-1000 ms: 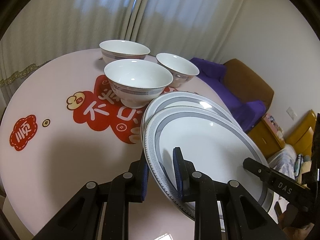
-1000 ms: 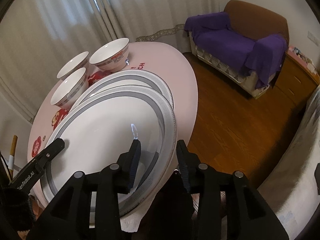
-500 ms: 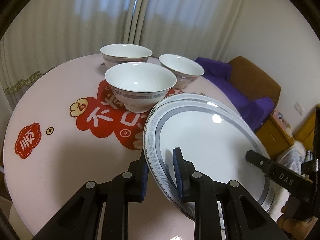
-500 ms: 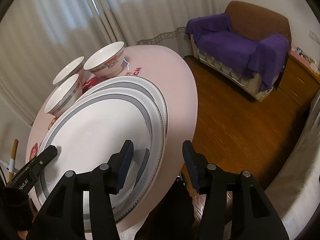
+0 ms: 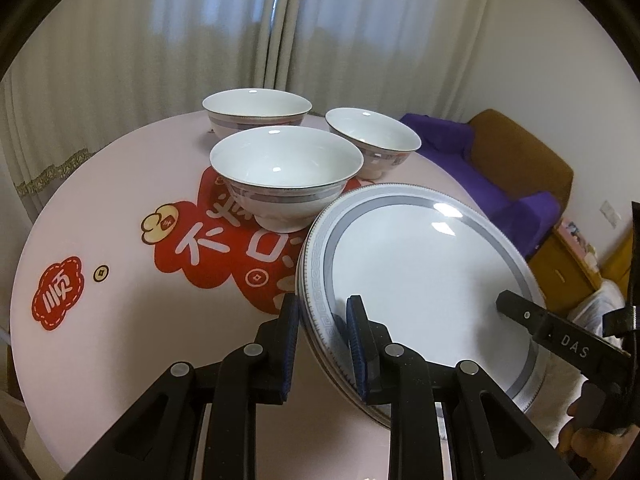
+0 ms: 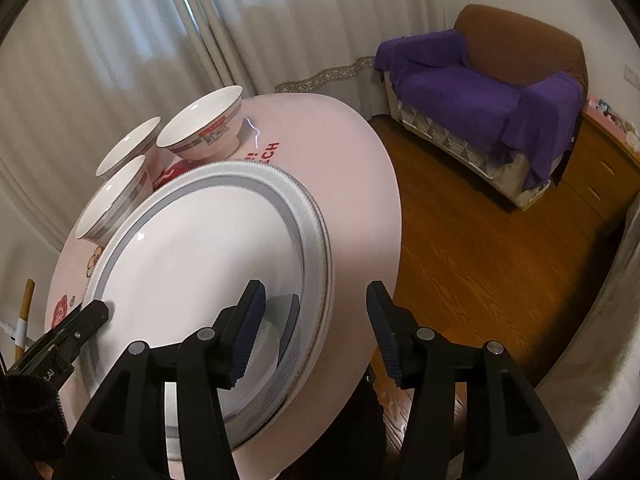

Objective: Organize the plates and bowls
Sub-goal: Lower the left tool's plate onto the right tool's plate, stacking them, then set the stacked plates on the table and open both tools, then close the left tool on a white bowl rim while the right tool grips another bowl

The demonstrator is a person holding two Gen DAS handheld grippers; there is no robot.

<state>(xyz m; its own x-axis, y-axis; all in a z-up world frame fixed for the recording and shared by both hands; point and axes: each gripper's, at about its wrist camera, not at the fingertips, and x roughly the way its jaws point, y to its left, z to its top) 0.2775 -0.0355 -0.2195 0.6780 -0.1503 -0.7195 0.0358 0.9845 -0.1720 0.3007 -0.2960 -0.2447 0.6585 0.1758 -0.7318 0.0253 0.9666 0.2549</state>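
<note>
L gripper (image 5: 322,334) clamps the top plate's (image 5: 420,276) near rim. R gripper (image 6: 316,330) has just been opening, jaws apart astride the far rim. Plate lies flat on a 2nd plate (image 6: 320,216).

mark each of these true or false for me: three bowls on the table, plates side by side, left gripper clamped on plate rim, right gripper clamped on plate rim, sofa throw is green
1. Three white ceramic bowls stand on the round pink table. True.
2. The two grey-rimmed white plates lie side by side. False: they are stacked.
3. The left gripper is clamped on the plate rim. True.
4. The right gripper is clamped on the plate rim. False: its jaws have just been opening and stand apart, straddling the rim.
5. The sofa's throw is green. False: it is purple.
</note>
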